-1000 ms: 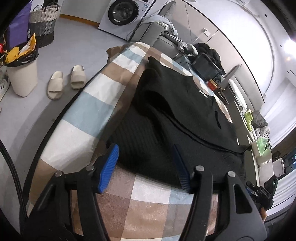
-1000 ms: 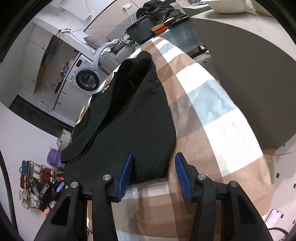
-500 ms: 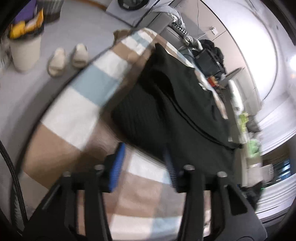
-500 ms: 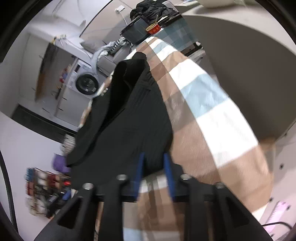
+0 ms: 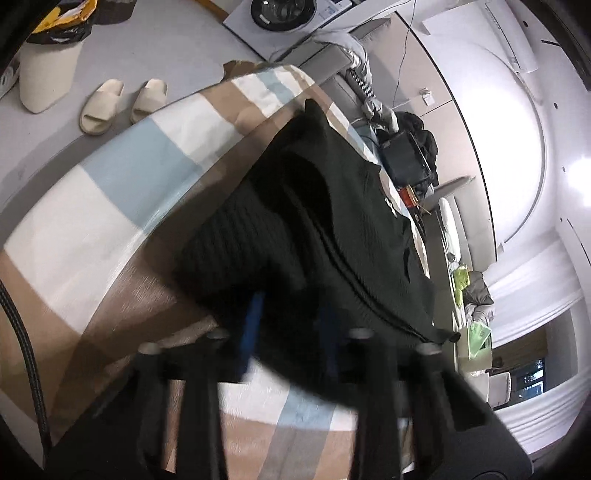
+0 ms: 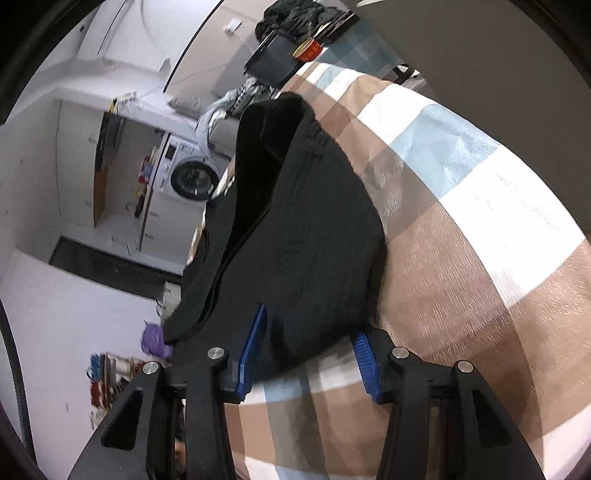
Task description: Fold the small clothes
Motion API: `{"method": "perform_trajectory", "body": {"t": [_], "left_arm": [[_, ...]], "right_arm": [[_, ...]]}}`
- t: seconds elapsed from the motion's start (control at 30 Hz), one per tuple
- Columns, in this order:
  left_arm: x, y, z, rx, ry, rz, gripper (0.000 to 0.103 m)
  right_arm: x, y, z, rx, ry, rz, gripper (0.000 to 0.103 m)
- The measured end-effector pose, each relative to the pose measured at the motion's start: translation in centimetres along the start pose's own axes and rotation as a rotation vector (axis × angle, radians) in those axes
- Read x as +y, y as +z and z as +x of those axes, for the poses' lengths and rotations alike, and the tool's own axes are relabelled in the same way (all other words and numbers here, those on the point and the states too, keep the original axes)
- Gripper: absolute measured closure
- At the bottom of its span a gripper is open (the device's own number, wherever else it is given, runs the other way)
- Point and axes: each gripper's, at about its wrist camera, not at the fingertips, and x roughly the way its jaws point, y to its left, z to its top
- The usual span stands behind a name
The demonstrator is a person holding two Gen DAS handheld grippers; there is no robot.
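Observation:
A black ribbed knit garment [image 5: 332, 229] lies partly folded on a checked brown, white and blue cloth [image 5: 110, 206]. In the left wrist view my left gripper [image 5: 291, 332] is open, its blue pads astride the garment's near hem, which lies between the jaws. In the right wrist view the same garment [image 6: 295, 236] lies on the cloth [image 6: 461, 206]. My right gripper [image 6: 306, 350] is open, with the garment's near edge between its blue pads. The left view is blurred by motion.
A pair of beige slippers [image 5: 122, 103], a beige bin [image 5: 48, 77] and a washing machine [image 5: 280, 11] are on the floor to the left. A dark tray and clutter [image 5: 406, 162] lie beyond the far end of the cloth.
Both grippers have moved forward onto the garment's near edge. The right jaws narrowed half a second ago and now stand wide again around the hem.

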Motion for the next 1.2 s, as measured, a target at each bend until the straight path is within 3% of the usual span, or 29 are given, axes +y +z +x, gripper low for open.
{"method": "perform_trajectory", "body": {"t": [0.07, 0.17, 0.27, 0.43, 0.73, 0.87, 0.97, 1.07, 1.13, 1.17, 1.2], "left_arm": [[-0.2, 0.0, 0.2, -0.014, -0.007, 0.005, 0.098], [-0.7, -0.1, -0.2, -0.036, 0.007, 0.035, 0.1], [-1.4, -0.4, -1.4, -0.07, 0.008, 0.091, 0.101], [-2.4, -2.2, -4.7, -0.112, -0.001, 0.184, 0.101], [-1.2, -7.8, -9.7, -0.064, 0.028, 0.26, 0.101], [-0.2, -8.9, -9.8, -0.008, 0.075, 0.272, 0.1], [1.3, -8.3, -10.5, -0.008, 0.093, 0.226, 0.089], [2.2, -7.2, -11.4, -0.035, 0.133, 0.218, 0.081], [2.4, -6.0, -11.6, -0.043, 0.139, 0.214, 0.07], [2.4, -5.5, -11.7, -0.051, 0.136, 0.207, 0.057], [2.2, -4.9, -11.7, -0.058, 0.126, 0.202, 0.052]], "right_arm": [[0.0, 0.2, 0.3, -0.018, -0.006, 0.015, 0.059], [0.0, 0.4, 0.7, -0.056, -0.028, 0.024, 0.082], [0.1, 0.0, 0.7, -0.098, -0.021, 0.014, 0.09], [0.2, -0.4, -1.1, -0.109, 0.056, -0.027, 0.092], [0.3, -3.0, -5.3, -0.011, 0.014, -0.133, 0.092], [0.1, -4.4, -6.2, 0.036, -0.058, -0.205, 0.09], [-0.3, -4.5, -6.6, 0.067, -0.115, -0.216, 0.077], [-0.9, -3.6, -8.6, -0.028, -0.174, -0.209, 0.07], [-1.0, -2.8, -9.5, -0.081, -0.184, -0.197, 0.067], [-0.8, -2.5, -9.9, -0.104, -0.18, -0.197, 0.063], [-0.5, -2.2, -10.0, -0.117, -0.17, -0.205, 0.058]]}}
